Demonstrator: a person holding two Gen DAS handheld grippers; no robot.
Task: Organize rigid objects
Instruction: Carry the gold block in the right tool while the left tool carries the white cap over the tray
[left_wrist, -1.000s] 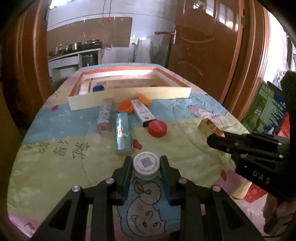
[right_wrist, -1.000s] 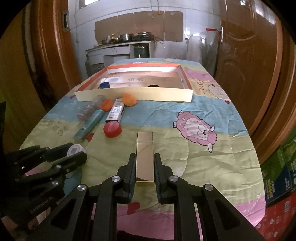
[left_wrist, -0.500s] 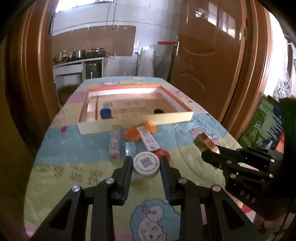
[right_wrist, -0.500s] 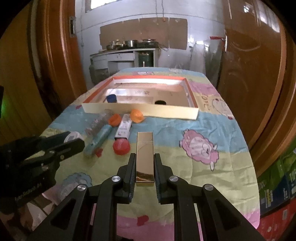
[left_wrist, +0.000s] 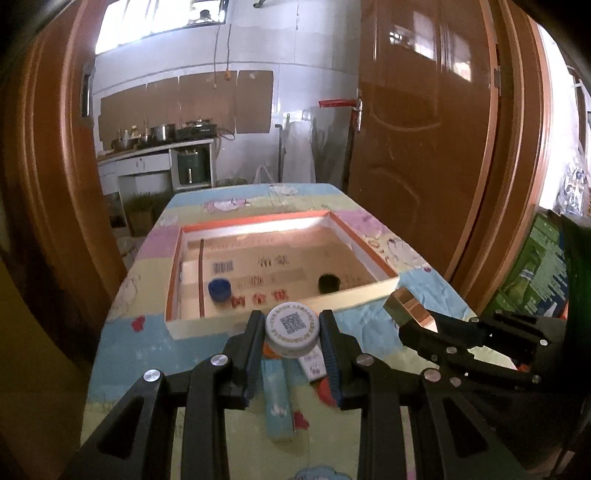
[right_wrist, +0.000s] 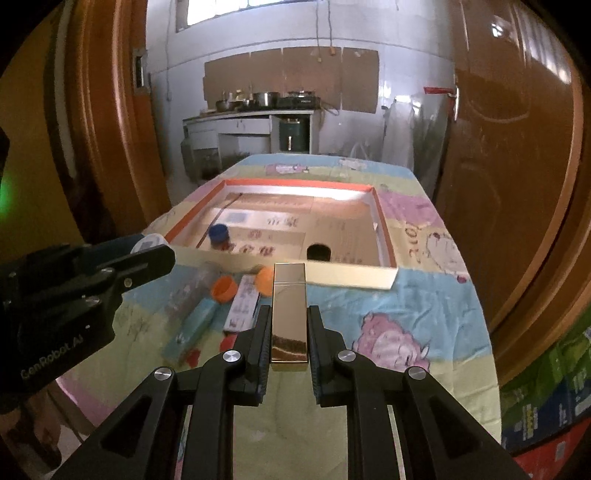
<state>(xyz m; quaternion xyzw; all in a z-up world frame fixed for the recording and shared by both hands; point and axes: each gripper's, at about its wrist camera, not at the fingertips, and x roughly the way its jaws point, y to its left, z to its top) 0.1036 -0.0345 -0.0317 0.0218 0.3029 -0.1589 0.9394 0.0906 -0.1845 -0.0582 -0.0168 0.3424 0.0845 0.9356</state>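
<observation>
My left gripper (left_wrist: 292, 325) is shut on a white cap with a QR code (left_wrist: 292, 328), held in the air before the near wall of the shallow cardboard tray (left_wrist: 192, 325). My right gripper (right_wrist: 289, 317) is shut on a shiny gold box (right_wrist: 289, 317), lifted above the table. The gold box (left_wrist: 406, 307) and right gripper show at the right in the left wrist view; the left gripper (right_wrist: 147, 254) shows at the left in the right wrist view. In the tray lies a blue cap (left_wrist: 219, 290).
On the patterned cloth before the tray lie a teal box (right_wrist: 192, 328), a clear tube (right_wrist: 188, 291), a white box (right_wrist: 242, 306), two orange caps (right_wrist: 223, 288) and a red cap (left_wrist: 324, 387). The tray floor has a round hole (right_wrist: 318, 252). Wooden doors flank the table; green cartons (left_wrist: 535, 273) stand right.
Both grippers have risen and moved toward the tray with their loads; the white cap and gold box left the cloth. The loose items now lie under the left gripper.
</observation>
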